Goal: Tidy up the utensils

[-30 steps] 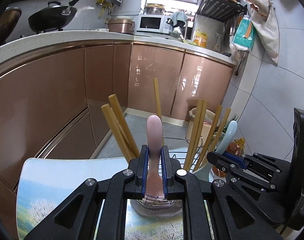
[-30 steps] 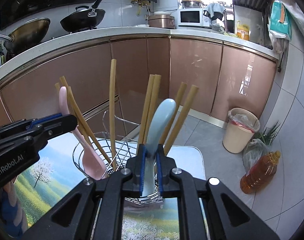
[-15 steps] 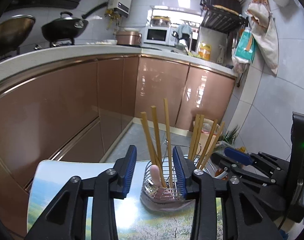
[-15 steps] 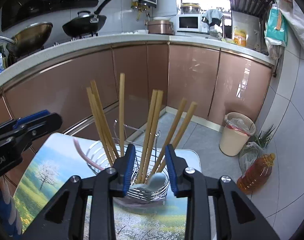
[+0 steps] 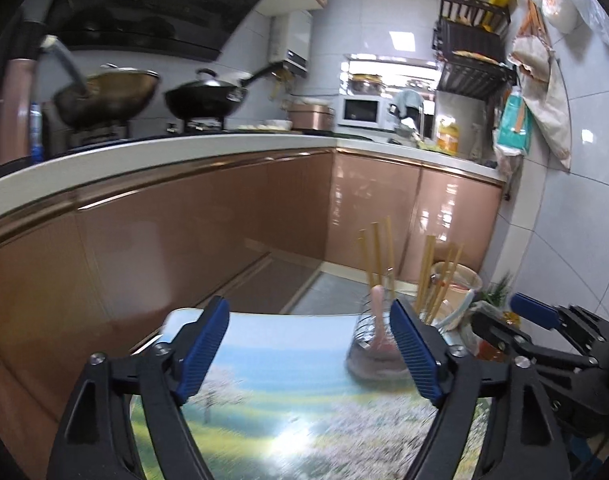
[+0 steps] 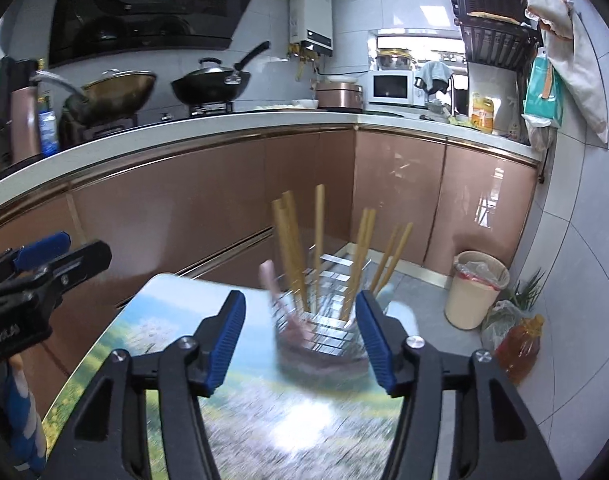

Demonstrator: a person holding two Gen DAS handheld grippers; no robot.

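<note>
Left tongs (image 5: 310, 344) wide, right tongs (image 6: 300, 338) wide, wire holder (image 6: 324, 332) near table's (image 5: 264, 400) far edge

Your work surface is a small table (image 6: 152, 320) with a printed landscape top of blossoming trees and green fields. Only the wire utensil holder (image 6: 324, 340) stands on it, toward 1 o'clock near the far edge. Its base touches the tabletop, blurred in both views.

Bright daylight enters from the rear window (image 6: 408, 46). Glare marks the glossy landscape-printed bench (image 5: 288, 444). Motion blur smears the foreground; fisheye edges darken and bend.
</note>
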